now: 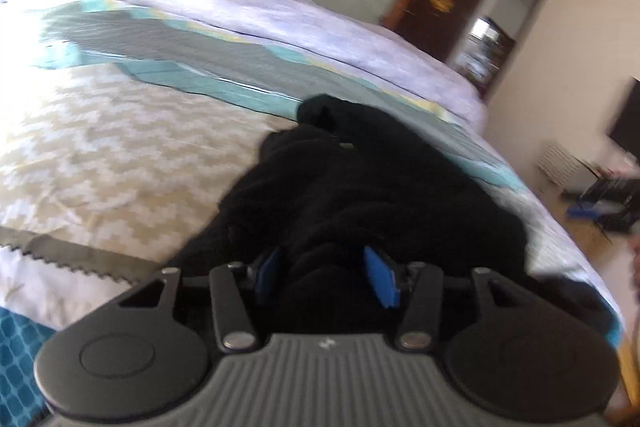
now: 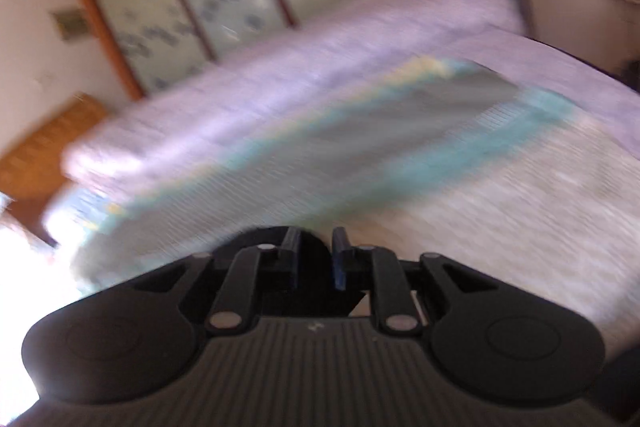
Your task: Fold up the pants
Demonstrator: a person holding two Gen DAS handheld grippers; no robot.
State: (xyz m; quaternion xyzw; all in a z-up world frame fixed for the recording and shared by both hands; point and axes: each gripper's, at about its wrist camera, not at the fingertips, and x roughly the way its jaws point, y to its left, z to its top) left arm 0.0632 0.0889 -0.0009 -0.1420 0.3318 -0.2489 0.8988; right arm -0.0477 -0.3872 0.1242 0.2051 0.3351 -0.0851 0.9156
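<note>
Pants [image 1: 360,187] bunched between left tongs [image 1: 328,275], heaped on bed [image 1: 120,147].

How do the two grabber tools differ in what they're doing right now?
The left gripper has bunched black pants filling the space between its blue pads; the right gripper has only a narrow gap with no cloth clearly in it. The left gripper's jaws stand wider apart than the right gripper's. The left view is fairly sharp, the right view smeared with blur. Both point down over the same patterned bed.
</note>
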